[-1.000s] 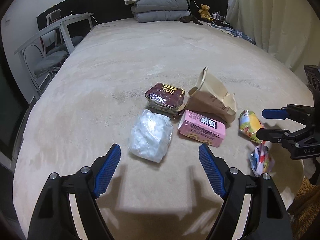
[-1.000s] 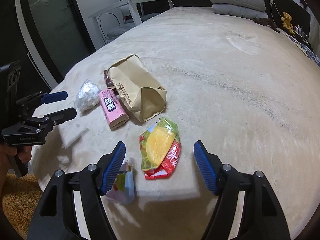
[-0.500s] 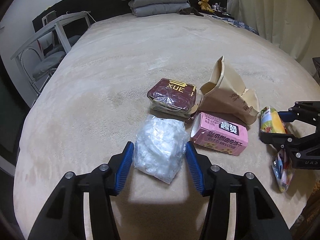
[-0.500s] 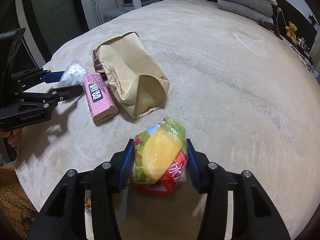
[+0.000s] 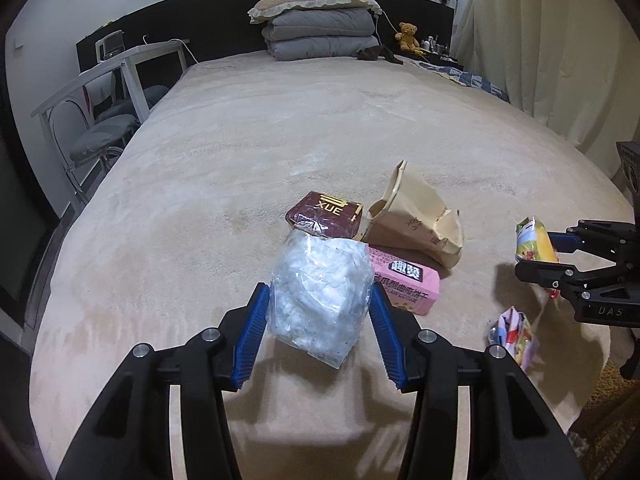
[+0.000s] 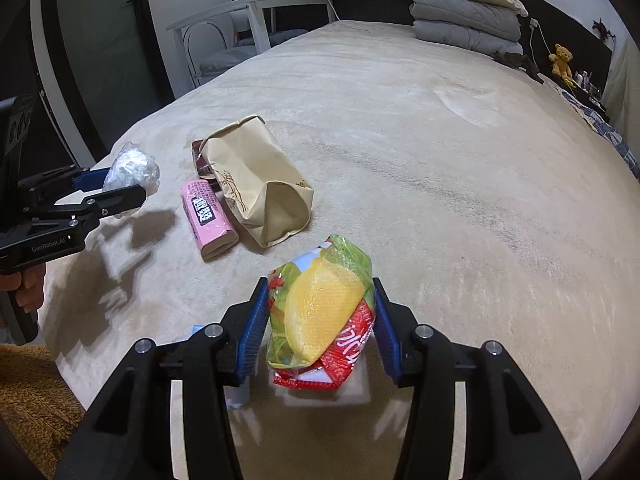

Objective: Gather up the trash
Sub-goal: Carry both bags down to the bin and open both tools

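Observation:
My left gripper (image 5: 318, 320) is shut on a clear plastic bag (image 5: 320, 296) of white crumpled stuff and holds it above the bed; it also shows in the right wrist view (image 6: 130, 170). My right gripper (image 6: 318, 320) is shut on a yellow and green snack packet (image 6: 320, 308), lifted off the bed; the packet shows in the left wrist view (image 5: 534, 242). On the beige bed lie a brown paper bag (image 6: 256, 184), a pink cookie box (image 6: 208, 216), a dark red packet (image 5: 324, 216) and a small colourful wrapper (image 5: 514, 332).
The bed (image 5: 280, 120) stretches far back to stacked grey bedding and a pillow (image 5: 320, 28). A white desk and chair (image 5: 104, 112) stand at its left side. A curtain (image 5: 552, 48) hangs on the right. A brown rug (image 6: 32, 392) lies beside the bed's near corner.
Both grippers closed on their items and then lifted them off the bed: the left on the clear plastic bag, the right on the snack packet.

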`<state>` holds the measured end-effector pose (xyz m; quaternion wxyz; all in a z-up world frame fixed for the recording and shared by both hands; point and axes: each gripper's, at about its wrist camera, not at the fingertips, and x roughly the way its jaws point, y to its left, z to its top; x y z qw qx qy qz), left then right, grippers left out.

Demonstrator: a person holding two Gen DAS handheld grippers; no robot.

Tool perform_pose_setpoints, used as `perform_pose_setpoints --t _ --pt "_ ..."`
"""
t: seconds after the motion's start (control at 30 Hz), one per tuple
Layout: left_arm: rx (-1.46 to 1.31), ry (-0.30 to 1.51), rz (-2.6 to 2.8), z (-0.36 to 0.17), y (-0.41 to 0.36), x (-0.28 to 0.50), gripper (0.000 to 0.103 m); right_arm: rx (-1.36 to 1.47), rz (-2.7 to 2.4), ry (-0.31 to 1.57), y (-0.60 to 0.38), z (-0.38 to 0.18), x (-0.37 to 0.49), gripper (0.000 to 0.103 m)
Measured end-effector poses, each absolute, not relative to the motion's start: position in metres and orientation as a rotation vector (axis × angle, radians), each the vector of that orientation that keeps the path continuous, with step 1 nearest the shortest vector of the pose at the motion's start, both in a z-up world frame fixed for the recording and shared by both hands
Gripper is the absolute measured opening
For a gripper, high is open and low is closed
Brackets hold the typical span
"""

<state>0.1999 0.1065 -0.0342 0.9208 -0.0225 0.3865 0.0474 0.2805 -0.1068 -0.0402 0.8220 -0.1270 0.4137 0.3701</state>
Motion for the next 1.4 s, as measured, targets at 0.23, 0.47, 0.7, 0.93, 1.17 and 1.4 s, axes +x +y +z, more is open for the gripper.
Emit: perform_pose_setpoints --t 0.23,0.47,0.7,0.93,1.17,1.4 --pt "-0.090 0.765 0.079 -0.017 0.089 0.166 0.049 -0.195 0.808 0.827 -0.139 -0.017 0.251 0.049" --pt "-0.130 0.736 0.052 -0.009 0.062 0.123 0.049 -0.164 0.847 0.778 -0.165 -0.003 0.213 0.049" --pt "-0.162 0.717 -0.014 -0.013 0.028 0.081 0.049 -0.088 0.941 0.796 -0.193 -0.011 0.173 0.049" --pt "-0.173 0.726 -0.074 -0.025 0.001 0.050 0.049 -0.109 1.024 0.751 -0.202 -0.015 0.129 0.049" --pt "-0.200 0.768 -0.096 -0.044 -0.015 0.024 0.049 -0.140 1.059 0.772 -0.203 -0.027 0.102 0.049" --pt "-0.231 0.822 -0.113 -0.061 -0.025 0.008 0.049 -0.165 1.071 0.839 -0.203 -0.043 0.091 0.049"
